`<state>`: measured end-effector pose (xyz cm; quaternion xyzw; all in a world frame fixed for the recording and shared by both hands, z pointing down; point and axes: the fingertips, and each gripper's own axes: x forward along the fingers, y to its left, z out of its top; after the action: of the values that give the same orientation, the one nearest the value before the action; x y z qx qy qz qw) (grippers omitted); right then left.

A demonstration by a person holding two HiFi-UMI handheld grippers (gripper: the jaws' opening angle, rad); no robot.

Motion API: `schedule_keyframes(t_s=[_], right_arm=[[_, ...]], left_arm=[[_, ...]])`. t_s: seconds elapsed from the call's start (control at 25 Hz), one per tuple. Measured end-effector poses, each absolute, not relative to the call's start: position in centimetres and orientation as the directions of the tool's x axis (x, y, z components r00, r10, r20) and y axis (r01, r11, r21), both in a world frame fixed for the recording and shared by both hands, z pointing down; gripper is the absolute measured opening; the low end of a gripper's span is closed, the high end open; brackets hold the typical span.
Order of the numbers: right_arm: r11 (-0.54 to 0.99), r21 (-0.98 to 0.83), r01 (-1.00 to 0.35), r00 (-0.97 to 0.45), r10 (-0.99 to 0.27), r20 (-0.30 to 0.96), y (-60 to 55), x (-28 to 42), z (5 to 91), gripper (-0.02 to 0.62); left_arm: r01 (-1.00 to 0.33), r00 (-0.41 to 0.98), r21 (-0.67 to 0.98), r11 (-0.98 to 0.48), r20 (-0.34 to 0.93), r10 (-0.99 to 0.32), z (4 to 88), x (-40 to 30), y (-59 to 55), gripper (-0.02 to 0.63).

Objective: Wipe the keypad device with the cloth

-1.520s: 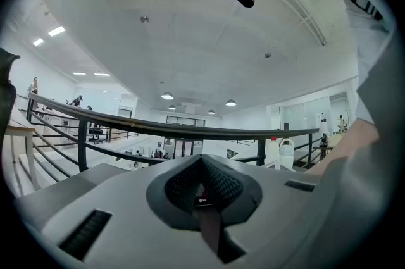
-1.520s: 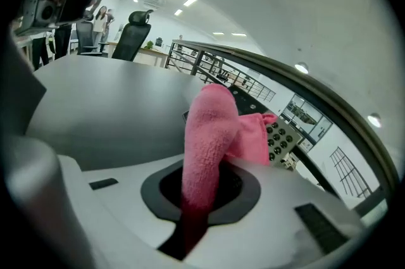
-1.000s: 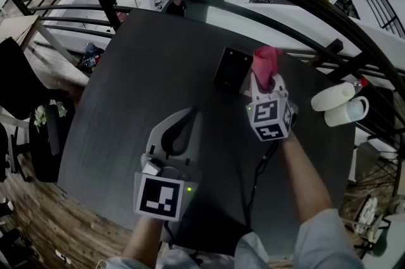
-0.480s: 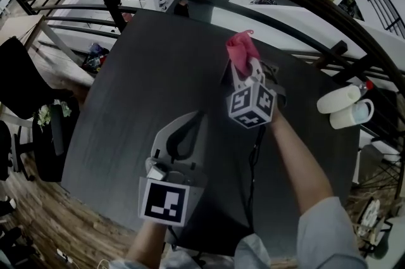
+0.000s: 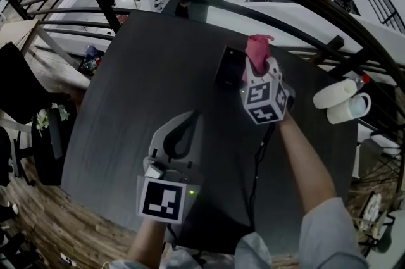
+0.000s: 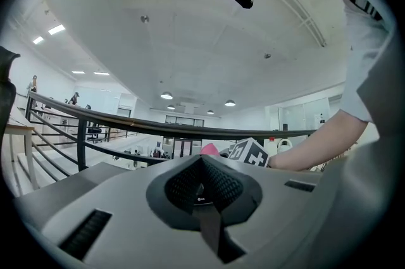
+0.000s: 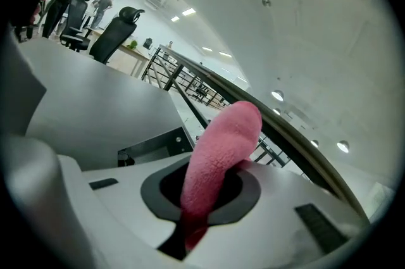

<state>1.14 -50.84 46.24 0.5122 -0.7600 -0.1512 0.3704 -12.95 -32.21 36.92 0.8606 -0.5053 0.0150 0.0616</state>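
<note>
The left gripper (image 5: 190, 119) is held close to the body on a bare left forearm (image 5: 147, 240), pointing forward; its jaws are pressed together with nothing between them. The right gripper (image 5: 255, 71) is reached farther forward on an extended right forearm (image 5: 302, 163), tilted so its marker cube faces up; its jaws are clamped on the pink cloth (image 5: 257, 49), which stands out past the tips.
</note>
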Motion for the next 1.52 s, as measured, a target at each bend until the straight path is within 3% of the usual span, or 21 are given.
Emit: schedule_keyframes(t_s=[0.68, 1.0, 1.2, 1.52], right_arm=[[0.315, 0.375, -0.872, -0.122, -0.881, 0.457, -46.4, 6.3, 49.4, 0.031], [0.317, 0.145, -0.937, -0.203, -0.835, 0.512, -43.3, 5.6, 52.7, 0.031], [0.321, 0.015, -0.947, -0.275, -0.833, 0.479, -41.6, 4.3, 52.0, 0.031], [0.326, 0.01, -0.945, -0.297, -0.873, 0.388, -38.1, 4.5, 47.4, 0.031]], left_arm=[[-0.844, 0.536, 0.095, -0.528, 0.097, -0.839, 36.6, -10.6, -30.9, 0.003], [-0.848, 0.529, 0.078, -0.524, 0.103, -0.842, 36.2, -10.5, -30.4, 0.003], [-0.853, 0.522, 0.071, -0.517, 0.111, -0.846, 36.2, -10.6, -29.8, 0.003], [-0.85, 0.526, 0.034, -0.526, 0.102, -0.844, 34.4, -10.0, -28.8, 0.003]])
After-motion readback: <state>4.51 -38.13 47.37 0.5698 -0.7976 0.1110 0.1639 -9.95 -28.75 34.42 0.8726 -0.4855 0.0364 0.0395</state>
